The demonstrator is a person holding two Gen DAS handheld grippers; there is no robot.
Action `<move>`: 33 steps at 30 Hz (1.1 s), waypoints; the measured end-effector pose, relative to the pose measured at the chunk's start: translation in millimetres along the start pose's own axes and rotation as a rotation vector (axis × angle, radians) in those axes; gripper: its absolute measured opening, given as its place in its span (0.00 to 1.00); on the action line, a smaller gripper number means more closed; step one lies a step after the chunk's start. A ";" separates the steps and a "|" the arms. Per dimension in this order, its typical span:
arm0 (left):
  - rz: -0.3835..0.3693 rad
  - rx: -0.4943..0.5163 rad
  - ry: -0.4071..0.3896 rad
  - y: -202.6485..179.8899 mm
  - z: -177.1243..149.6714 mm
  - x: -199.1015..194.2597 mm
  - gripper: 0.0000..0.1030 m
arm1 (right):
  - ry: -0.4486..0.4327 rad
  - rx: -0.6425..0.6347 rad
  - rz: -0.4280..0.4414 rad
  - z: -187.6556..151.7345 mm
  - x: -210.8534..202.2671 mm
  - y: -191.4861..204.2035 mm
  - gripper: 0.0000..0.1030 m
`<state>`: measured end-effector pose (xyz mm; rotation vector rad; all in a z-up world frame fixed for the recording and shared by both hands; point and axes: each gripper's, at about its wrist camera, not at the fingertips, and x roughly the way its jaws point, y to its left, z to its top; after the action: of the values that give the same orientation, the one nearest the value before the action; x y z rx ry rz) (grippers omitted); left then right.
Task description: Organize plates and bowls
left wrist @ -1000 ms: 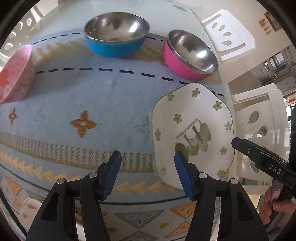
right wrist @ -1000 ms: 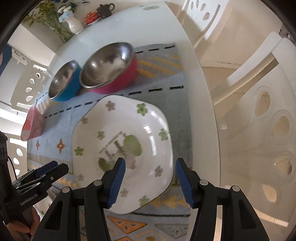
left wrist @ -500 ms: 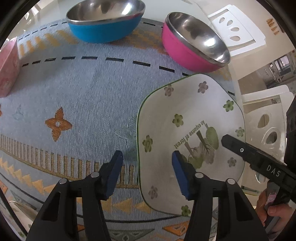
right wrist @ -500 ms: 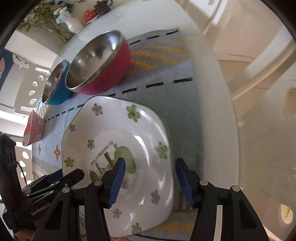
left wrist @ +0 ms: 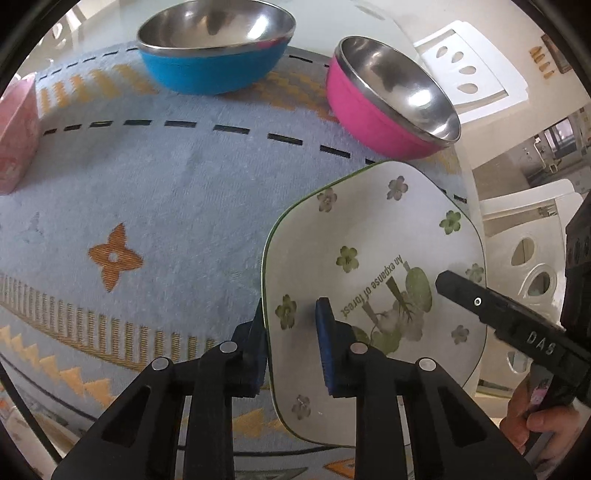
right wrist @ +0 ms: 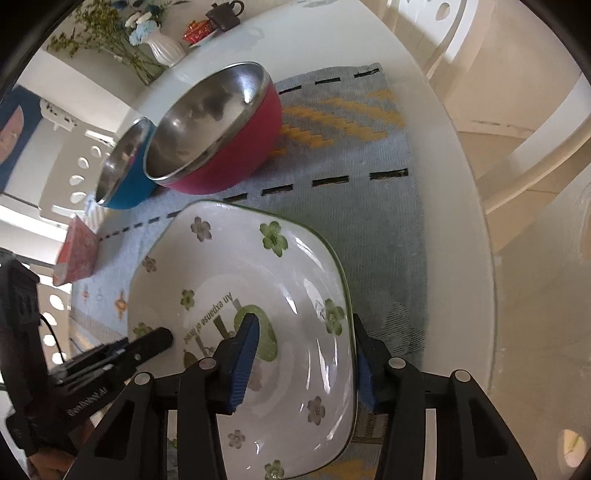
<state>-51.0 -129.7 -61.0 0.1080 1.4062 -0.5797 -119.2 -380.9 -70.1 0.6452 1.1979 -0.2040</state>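
A white square plate with green flowers [left wrist: 369, 236] [right wrist: 229, 273] lies on the blue patterned mat [left wrist: 147, 192]. My left gripper [left wrist: 291, 332] straddles the plate's left rim, jaws narrowed but with a gap at the inner pad [left wrist: 325, 332]. My right gripper [right wrist: 303, 354] straddles the plate's right rim, jaws open, one pad [right wrist: 245, 354] over the plate. A pink steel bowl [left wrist: 388, 107] [right wrist: 218, 136] and a blue steel bowl [left wrist: 218, 55] [right wrist: 123, 173] stand behind the plate.
A pink patterned dish [left wrist: 16, 133] [right wrist: 75, 251] stands at the mat's left edge. A vase [right wrist: 164, 48], a teapot [right wrist: 223, 14] and a small red item sit at the far side of the white table [right wrist: 454, 206]. White chairs [left wrist: 472, 70] surround it.
Both grippers have moved forward onto the plate's opposite rims. My left jaws have narrowed around the left rim. The plate now looks tilted up on its left side.
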 end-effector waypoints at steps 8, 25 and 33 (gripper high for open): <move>0.002 -0.006 -0.032 19.7 -7.4 -20.9 0.19 | -0.007 -0.031 0.044 -10.0 -3.0 25.8 0.45; -0.002 -0.026 -0.099 75.2 -36.3 -76.6 0.20 | -0.045 -0.092 0.064 -49.0 -14.9 108.9 0.45; -0.016 -0.035 -0.133 110.9 -51.1 -111.3 0.21 | -0.066 -0.105 0.072 -71.9 -24.4 152.1 0.45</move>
<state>-53.4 21.4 5.8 0.0296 1.2885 -0.5650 -113.4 -222.4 -9.0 0.5845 1.1123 -0.1007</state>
